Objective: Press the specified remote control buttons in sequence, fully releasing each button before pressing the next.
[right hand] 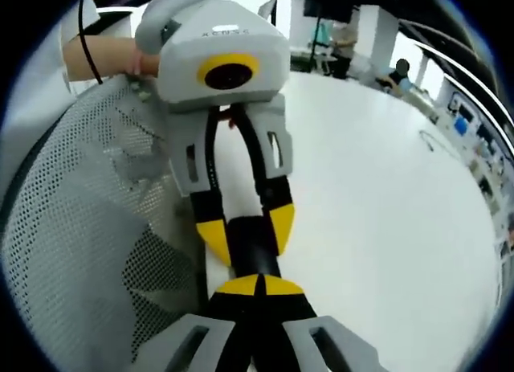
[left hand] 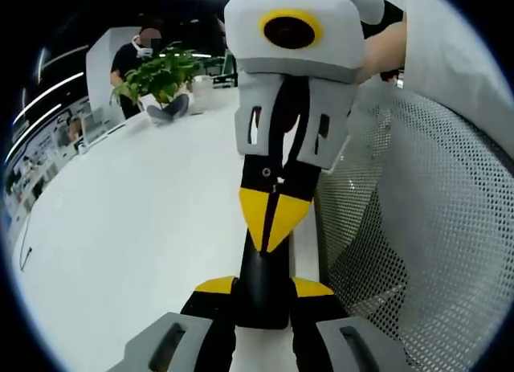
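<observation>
A black remote control [left hand: 261,301] is clamped between the yellow-tipped jaws of my left gripper [left hand: 263,287], over the edge of the white table [left hand: 136,227]. My right gripper [left hand: 273,219] comes in from above with its yellow tips closed together, and they rest on the remote's far end. In the right gripper view, my right gripper [right hand: 257,288] is shut with its tip against the remote [right hand: 253,247]. The left gripper [right hand: 247,226] holds that remote from the opposite side. The remote's buttons are hidden.
A grey mesh chair back [left hand: 418,227] [right hand: 80,227] stands close beside both grippers. A potted plant [left hand: 161,75] and a seated person [left hand: 132,55] are at the table's far end. A thin cable [right hand: 438,139] lies on the table. A hand [right hand: 100,55] holds the left gripper.
</observation>
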Motion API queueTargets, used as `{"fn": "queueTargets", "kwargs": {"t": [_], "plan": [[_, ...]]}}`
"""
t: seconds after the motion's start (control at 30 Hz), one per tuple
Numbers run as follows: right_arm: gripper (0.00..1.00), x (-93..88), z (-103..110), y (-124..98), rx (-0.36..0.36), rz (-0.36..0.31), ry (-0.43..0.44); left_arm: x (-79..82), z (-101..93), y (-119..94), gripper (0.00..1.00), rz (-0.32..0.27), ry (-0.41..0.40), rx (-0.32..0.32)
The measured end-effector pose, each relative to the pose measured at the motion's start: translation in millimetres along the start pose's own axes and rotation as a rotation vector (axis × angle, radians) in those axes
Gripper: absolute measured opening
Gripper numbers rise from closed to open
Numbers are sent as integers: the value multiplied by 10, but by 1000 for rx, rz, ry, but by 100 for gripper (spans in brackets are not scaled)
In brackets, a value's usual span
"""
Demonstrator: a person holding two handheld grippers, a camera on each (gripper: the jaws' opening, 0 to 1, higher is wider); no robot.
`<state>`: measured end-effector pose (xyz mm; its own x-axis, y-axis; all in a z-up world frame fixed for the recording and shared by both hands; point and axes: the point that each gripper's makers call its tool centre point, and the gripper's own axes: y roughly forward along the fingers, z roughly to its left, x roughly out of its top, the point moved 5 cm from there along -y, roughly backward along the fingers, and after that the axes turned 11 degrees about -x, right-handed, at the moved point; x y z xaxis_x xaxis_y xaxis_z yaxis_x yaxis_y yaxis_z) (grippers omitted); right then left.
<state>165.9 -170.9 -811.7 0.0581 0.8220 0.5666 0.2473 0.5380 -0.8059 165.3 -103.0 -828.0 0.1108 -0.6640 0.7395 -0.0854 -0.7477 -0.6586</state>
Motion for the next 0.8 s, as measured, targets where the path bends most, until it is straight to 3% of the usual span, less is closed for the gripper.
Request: {"fn": "queueTargets", "kwargs": {"t": [0.5,0.8], "plan": [[0,50,5,33,43,71,-185,7,-1,5,24,8,3,-1],[0,11,-11,19,30,-4,-137,5,1,2,24,7,9,-8]]}}
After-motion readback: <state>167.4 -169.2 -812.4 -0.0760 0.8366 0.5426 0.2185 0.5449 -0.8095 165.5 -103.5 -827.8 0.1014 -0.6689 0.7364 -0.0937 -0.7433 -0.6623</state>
